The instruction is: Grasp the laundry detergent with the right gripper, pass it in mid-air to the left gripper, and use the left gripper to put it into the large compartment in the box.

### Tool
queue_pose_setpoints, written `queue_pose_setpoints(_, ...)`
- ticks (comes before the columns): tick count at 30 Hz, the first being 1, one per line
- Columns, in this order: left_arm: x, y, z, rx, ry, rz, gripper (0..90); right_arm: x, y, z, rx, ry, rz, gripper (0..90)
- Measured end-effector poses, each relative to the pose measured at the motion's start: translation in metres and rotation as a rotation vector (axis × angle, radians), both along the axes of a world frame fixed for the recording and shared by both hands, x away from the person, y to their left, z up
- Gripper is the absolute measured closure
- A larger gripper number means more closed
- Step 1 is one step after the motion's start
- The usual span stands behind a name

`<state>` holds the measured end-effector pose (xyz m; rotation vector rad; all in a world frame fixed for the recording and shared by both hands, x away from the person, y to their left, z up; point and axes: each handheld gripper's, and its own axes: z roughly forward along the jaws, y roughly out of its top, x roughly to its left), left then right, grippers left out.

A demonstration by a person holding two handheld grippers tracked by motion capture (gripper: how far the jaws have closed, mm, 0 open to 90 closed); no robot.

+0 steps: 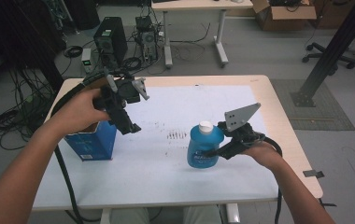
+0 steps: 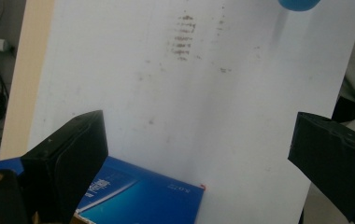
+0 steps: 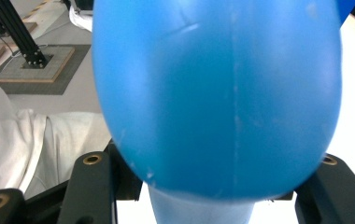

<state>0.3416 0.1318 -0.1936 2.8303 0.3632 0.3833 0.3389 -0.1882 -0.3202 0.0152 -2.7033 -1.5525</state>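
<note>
Bottle (image 1: pixel 204 145), blue plastic with a white cap, sits clamped between the jaws of the right gripper (image 1: pixel 215 151); the jaws press its lower body from the person's right side, bottle upright. In the right gripper view the blue body (image 3: pixel 217 98) bulges directly ahead of the two black jaws, which flank it at either side, and its pale neck points down toward the camera. Whether the base touches the white mat (image 1: pixel 166 154) cannot be told from the high view.

Left gripper (image 1: pixel 130 125) is held up over the table's left part, jaws angled down and toward the bottle, spread wide with nothing between them. In the left gripper view the gap between the jaws shows bare white mat (image 2: pixel 203 116) with a patch of dark smudges (image 2: pixel 183 37) farther ahead, and the rounded blue edge of the bottle (image 2: pixel 299 4) well beyond the jaw tips, far off to one side.

Blue carton (image 1: pixel 91 142) stands just below and behind the left gripper, open at the top; in the left gripper view its blue printed face (image 2: pixel 147 196) lies under the near jaw. Carton and bottle are well apart, the smudged patch (image 1: pixel 178 135) between them.
</note>
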Motion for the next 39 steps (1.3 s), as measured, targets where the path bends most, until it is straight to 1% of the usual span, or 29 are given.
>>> queue_pose_setpoints(3,-0.004,-0.003,0.008,0.001,-0.011,-0.005,5.0,-0.001,0.001,0.010,0.011,-0.010,-0.006,43.8)
queue_pose_setpoints(5,-0.006,-0.005,0.013,-0.011,-0.012,-0.011,5.0,-0.002,0.003,0.019,0.015,-0.020,-0.009,43.8)
queue_pose_setpoints(12,-0.013,-0.013,0.032,-0.026,-0.019,-0.042,5.0,0.000,0.008,0.040,0.011,-0.037,-0.026,43.8)
queue_pose_setpoints(18,-0.019,-0.023,0.047,-0.040,-0.001,-0.084,5.3,0.004,0.013,0.053,-0.013,-0.046,-0.033,43.9)
queue_pose_setpoints(23,-0.026,-0.032,0.056,-0.036,0.005,-0.114,5.4,0.005,0.021,0.057,-0.021,-0.053,-0.028,43.9)
queue_pose_setpoints(26,-0.030,-0.038,0.061,-0.024,0.013,-0.135,5.4,0.006,0.028,0.058,-0.033,-0.050,-0.021,44.0)
queue_pose_setpoints(29,-0.033,-0.044,0.065,-0.024,0.019,-0.152,5.3,0.007,0.034,0.059,-0.035,-0.047,-0.010,44.0)
queue_pose_setpoints(30,-0.034,-0.046,0.066,-0.028,0.023,-0.157,5.4,0.007,0.036,0.059,-0.032,-0.045,-0.005,44.0)
queue_pose_setpoints(32,-0.036,-0.049,0.069,-0.021,0.024,-0.168,5.4,0.007,0.040,0.060,-0.026,-0.043,0.008,44.1)
queue_pose_setpoints(34,-0.037,-0.052,0.070,-0.026,0.030,-0.174,5.4,0.006,0.043,0.060,-0.022,-0.040,0.018,44.1)
queue_pose_setpoints(39,-0.039,-0.058,0.072,-0.020,0.038,-0.193,5.4,0.006,0.053,0.059,-0.025,-0.039,0.037,44.1)
